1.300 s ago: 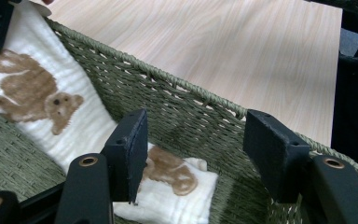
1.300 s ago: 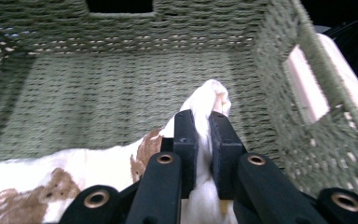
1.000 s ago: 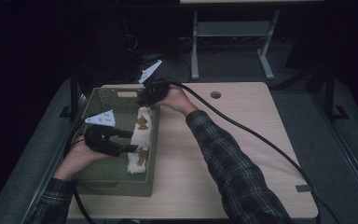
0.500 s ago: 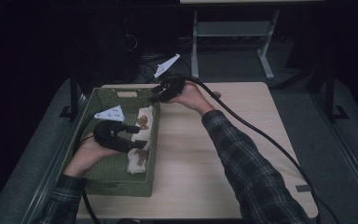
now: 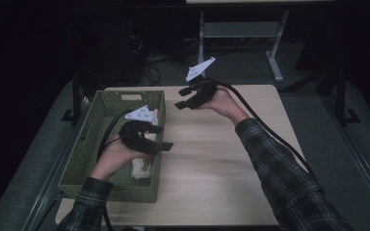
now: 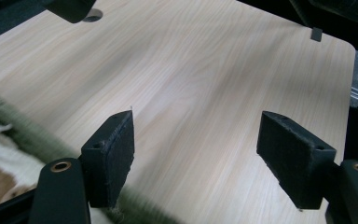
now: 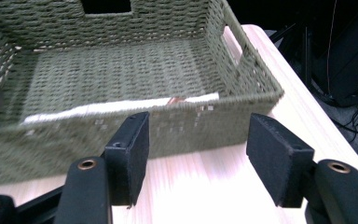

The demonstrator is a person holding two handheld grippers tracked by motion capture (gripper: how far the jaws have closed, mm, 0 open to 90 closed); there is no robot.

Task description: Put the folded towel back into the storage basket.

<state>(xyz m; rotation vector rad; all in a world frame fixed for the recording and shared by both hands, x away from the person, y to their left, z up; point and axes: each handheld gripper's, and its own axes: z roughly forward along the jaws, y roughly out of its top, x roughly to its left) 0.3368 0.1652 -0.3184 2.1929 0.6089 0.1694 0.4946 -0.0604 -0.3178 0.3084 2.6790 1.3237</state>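
Jaws on both grippers stand spread with nothing between them: in the left gripper view the two black pads frame bare wood, and in the right gripper view they frame the near wall of the basket.

No brand, label or writing can be read on anything in these views.

Largest is the pale wood table (image 5: 221,163), its top bare to the right of the basket. On its left part sits the green woven basket (image 5: 84,154), a long rectangular tray with a handle slot in its far wall; the right gripper view shows a second slot in a side wall and a mostly bare woven floor. Inside it, along the wall nearest the table's middle, lies the white cloth (image 5: 142,168) with brownish marks, seen as a pale strip in the right gripper view and at the lower left corner of the left gripper view.

A person's left forearm, in a plaid sleeve, comes up from the bottom over the basket, and the left gripper (image 5: 161,139) hangs above the basket's right rim, just over the cloth, pointing toward the table's middle. The right arm stretches diagonally across the table, holding the right gripper (image 5: 182,101) raised above the table just beyond the basket's far right corner, aimed back at the basket.
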